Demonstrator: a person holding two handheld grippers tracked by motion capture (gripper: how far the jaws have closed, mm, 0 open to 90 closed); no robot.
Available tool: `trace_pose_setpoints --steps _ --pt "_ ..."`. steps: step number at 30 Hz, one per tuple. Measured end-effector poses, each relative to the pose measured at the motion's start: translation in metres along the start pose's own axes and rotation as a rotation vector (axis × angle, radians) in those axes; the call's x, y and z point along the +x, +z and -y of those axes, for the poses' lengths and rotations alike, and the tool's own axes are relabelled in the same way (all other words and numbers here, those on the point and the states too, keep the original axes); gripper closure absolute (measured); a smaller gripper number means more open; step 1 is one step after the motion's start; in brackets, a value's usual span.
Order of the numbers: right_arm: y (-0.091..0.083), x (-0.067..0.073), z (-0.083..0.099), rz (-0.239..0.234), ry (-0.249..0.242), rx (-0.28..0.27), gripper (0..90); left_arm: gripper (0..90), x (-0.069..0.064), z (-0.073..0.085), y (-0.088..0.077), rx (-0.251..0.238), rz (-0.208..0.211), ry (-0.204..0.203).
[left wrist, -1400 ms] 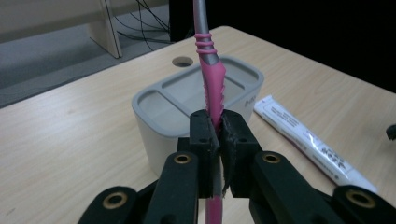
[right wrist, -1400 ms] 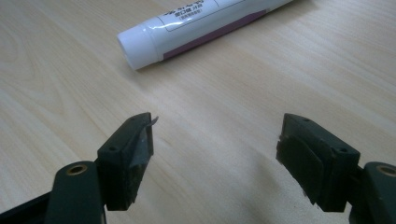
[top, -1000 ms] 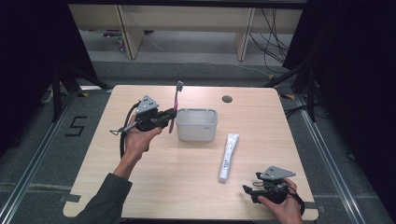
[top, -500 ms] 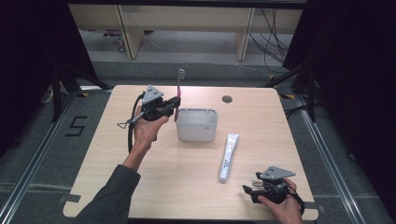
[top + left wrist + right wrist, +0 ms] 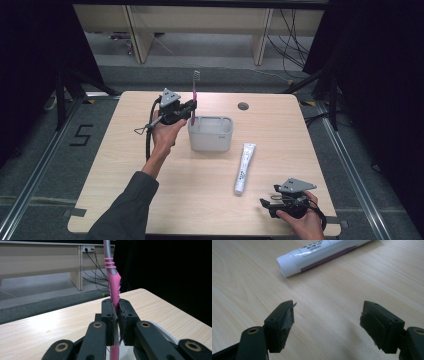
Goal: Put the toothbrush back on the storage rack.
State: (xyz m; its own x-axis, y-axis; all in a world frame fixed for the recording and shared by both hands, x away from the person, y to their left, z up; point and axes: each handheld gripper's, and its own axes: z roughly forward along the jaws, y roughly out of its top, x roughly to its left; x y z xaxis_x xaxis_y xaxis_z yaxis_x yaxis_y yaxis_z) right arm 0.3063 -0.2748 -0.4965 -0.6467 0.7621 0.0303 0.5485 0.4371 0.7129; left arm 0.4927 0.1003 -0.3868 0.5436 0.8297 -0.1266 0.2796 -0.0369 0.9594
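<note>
A pink and grey toothbrush (image 5: 194,97) stands upright, head up, with my left gripper (image 5: 191,107) shut on its pink handle (image 5: 114,290). Its lower end hangs at the left rim of a pale grey rectangular cup (image 5: 211,133) in the middle of the table; a bit of white rim (image 5: 162,331) shows beside the jaws in the left gripper view. A white toothpaste tube (image 5: 244,161) lies flat to the right of the cup. My right gripper (image 5: 265,205) rests open near the table's front right edge, its jaws wide apart on bare wood, the tube's cap (image 5: 287,265) just ahead of them.
A small round hole (image 5: 243,106) sits in the wooden tabletop (image 5: 115,165) behind the cup. Beyond the table's far edge are bench legs and loose cables (image 5: 292,40) on the floor. A black cable (image 5: 148,145) trails from the left gripper along the forearm.
The left hand has carried the toothbrush to the right, from left of the cup to its left rim, and turned it from tilted to upright. The right gripper has stayed put.
</note>
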Motion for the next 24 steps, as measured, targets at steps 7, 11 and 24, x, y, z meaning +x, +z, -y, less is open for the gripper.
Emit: trace_pose_setpoints --steps 7,11,24 --pt "0.000 0.001 0.000 -0.005 0.007 -0.001 27.3 83.2 0.003 0.007 0.005 0.007 -0.017 0.004" --pt "0.000 0.001 0.000 -0.004 0.005 0.002 27.3 83.2 0.005 0.011 0.008 0.013 -0.019 0.005" --pt "0.001 0.001 0.000 -0.005 -0.012 0.000 27.3 82.9 0.010 0.028 0.015 0.077 -0.049 0.007"
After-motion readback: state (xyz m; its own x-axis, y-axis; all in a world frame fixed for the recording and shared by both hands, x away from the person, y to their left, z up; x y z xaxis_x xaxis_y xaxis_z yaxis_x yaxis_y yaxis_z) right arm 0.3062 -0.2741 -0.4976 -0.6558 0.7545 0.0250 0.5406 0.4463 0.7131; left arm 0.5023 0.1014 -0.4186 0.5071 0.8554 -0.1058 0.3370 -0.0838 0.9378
